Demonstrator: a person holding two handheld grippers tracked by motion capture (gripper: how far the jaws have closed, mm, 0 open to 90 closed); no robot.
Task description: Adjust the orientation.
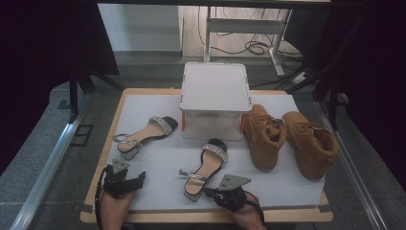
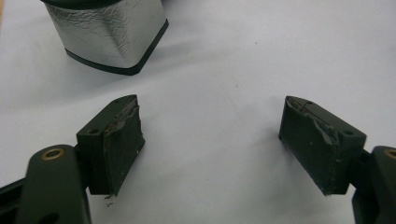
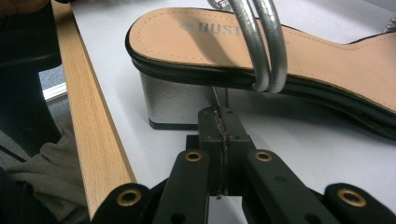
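Silver-heeled sandal (image 3: 261, 56) waits just ahead of the right gripper (image 3: 219, 116), jaws pressed together; they must spread to grasp. Left gripper (image 2: 210, 135) jaws spread, empty.

The high view is dim and soft, its sides sunk in near-black. In the left gripper view, even overhead light falls bright on the white table mat (image 2: 219, 70), with faint shadows beside the jaws. The right gripper view is sharp; beyond the jaws, the silver block-heeled sandal (image 3: 261, 51) shades the mat beneath.
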